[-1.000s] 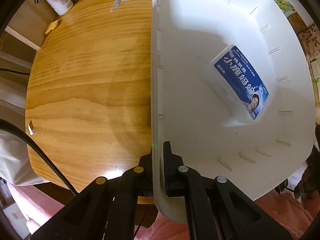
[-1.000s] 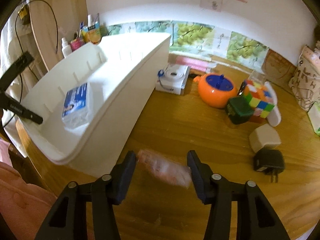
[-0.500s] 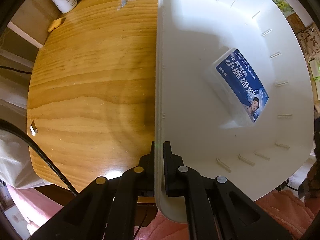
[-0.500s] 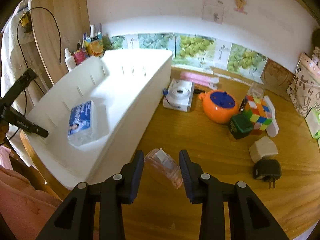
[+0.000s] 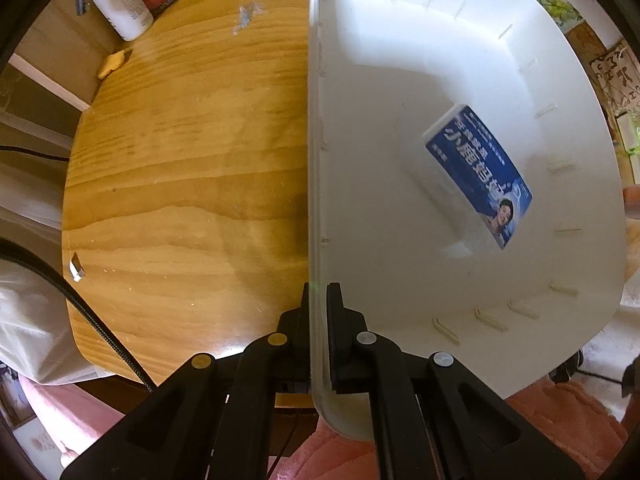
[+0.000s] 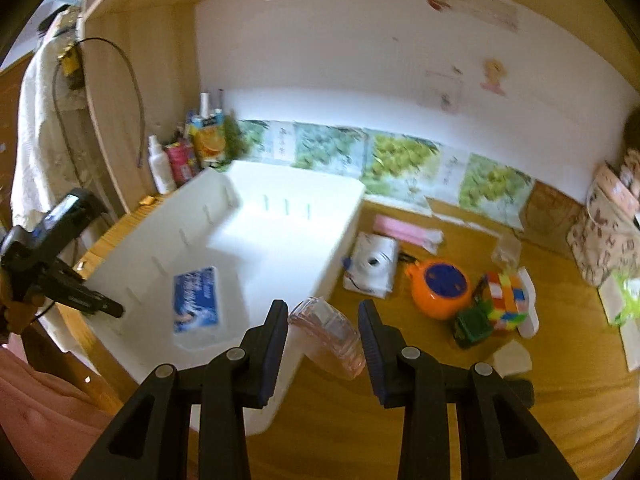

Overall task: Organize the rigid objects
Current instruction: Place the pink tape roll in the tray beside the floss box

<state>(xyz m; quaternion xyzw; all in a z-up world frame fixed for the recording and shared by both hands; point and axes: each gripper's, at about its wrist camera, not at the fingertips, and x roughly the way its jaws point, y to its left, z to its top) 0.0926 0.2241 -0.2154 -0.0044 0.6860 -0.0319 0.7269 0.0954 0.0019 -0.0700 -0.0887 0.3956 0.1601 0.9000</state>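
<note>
On wooden table (image 6: 460,408) sits white bin (image 6: 280,248), the landmark. Left gripper (image 5: 318,300) clamped tight on bin's near wall. Inside bin: blue-label box (image 5: 480,176) lying flat. Right gripper (image 6: 323,330) just right of bin's near corner, held off the table w/ clear pink case (image 6: 326,336) pinched between pads. Farther right of bin: orange pot (image 6: 440,288), colour cube (image 6: 506,300).

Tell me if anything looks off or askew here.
Yes. The white bin sits tilted, not flat: the left tongs pinch its rim and hold one side up off the table. The blue-labelled box inside lies askew on the sloping floor. Nothing looks spilled or broken.
</note>
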